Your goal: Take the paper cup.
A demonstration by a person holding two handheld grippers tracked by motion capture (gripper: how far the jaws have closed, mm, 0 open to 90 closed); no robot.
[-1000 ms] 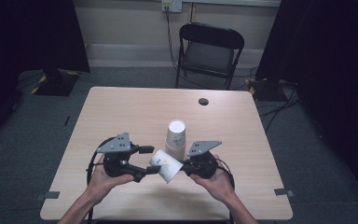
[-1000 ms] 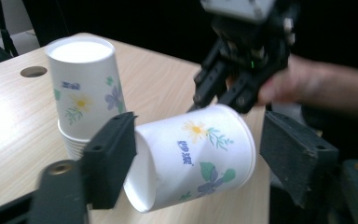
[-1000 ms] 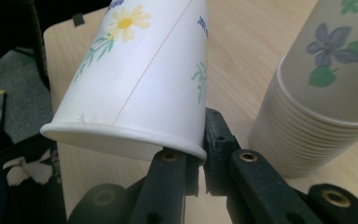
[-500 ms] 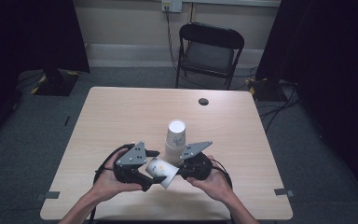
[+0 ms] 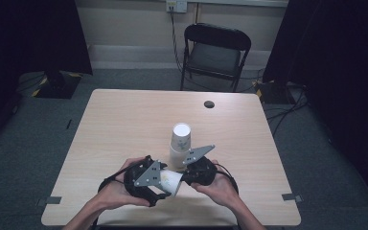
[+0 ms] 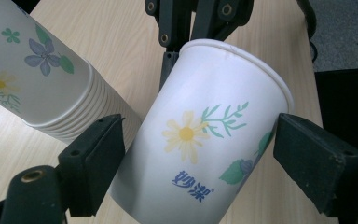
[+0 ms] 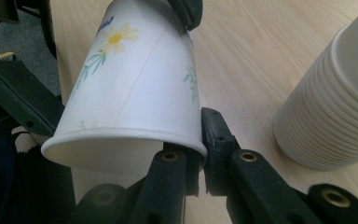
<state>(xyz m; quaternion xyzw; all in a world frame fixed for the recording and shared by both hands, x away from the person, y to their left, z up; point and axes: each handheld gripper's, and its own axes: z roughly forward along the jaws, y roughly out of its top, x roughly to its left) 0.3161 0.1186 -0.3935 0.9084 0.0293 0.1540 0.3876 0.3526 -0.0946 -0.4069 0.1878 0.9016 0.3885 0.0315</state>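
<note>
Near the table's (image 5: 124, 110) front edge, we find the left gripper (image 5: 154, 188) with jaws just opened wide around the single paper cup (image 6: 205, 154), pads clear of its wall. The right gripper (image 7: 200, 154) is clamped on that cup's rim beside the cup stack (image 5: 179, 143). We judge separation done, placing outstanding

Only readable text: blue Chinese brand mark "妙潔" printed low on the side of the single paper cup (image 6: 200, 154), under its yellow daisy, seen in left gripper view. Nothing else legible anywhere.
</note>
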